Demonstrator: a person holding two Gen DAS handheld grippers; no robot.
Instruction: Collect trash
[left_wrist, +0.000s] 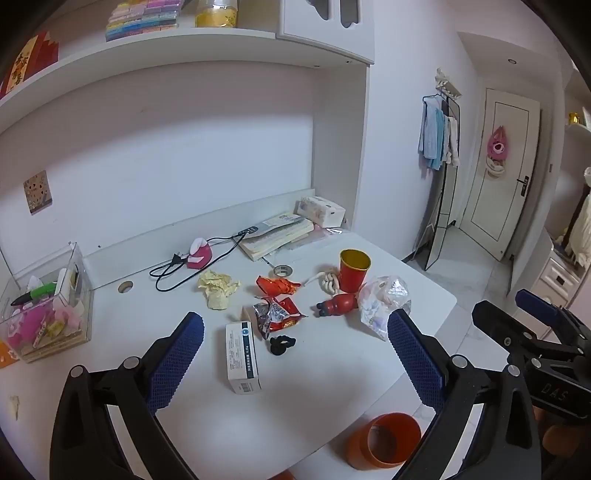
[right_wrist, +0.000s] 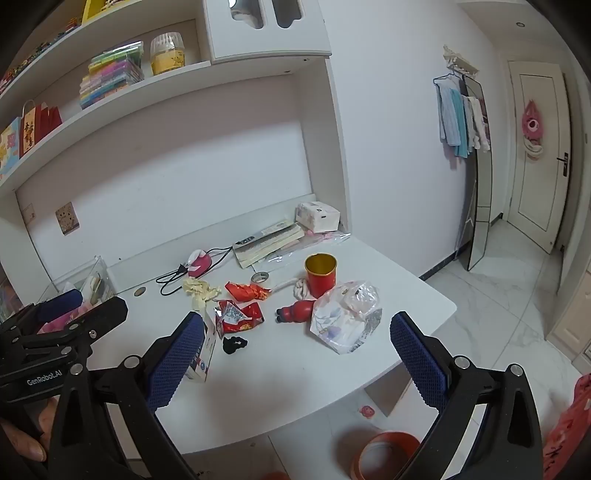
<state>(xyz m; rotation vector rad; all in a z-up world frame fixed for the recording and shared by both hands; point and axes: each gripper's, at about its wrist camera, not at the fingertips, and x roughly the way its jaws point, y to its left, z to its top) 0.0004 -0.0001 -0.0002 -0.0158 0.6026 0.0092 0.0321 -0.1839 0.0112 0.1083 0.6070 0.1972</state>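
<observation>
Approach step: both grippers, left (left_wrist: 295, 354) and right (right_wrist: 297, 354), hover with jaws apart and empty. The wrappers (left_wrist: 277, 308) and crumpled paper (left_wrist: 218, 290) lie mid-desk (left_wrist: 314, 380). Next: descend on one piece, then carry it to the orange bin (left_wrist: 384, 446) below.

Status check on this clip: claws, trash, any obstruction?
Left claw open, empty. Right claw open, empty. Wrappers and crumpled paper on desk, untouched; orange bin below the edge. Nothing blocking.

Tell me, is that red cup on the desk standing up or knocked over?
Upright. The red cup stands on its base, its open gold-lined mouth facing up, on the white desk.
</observation>
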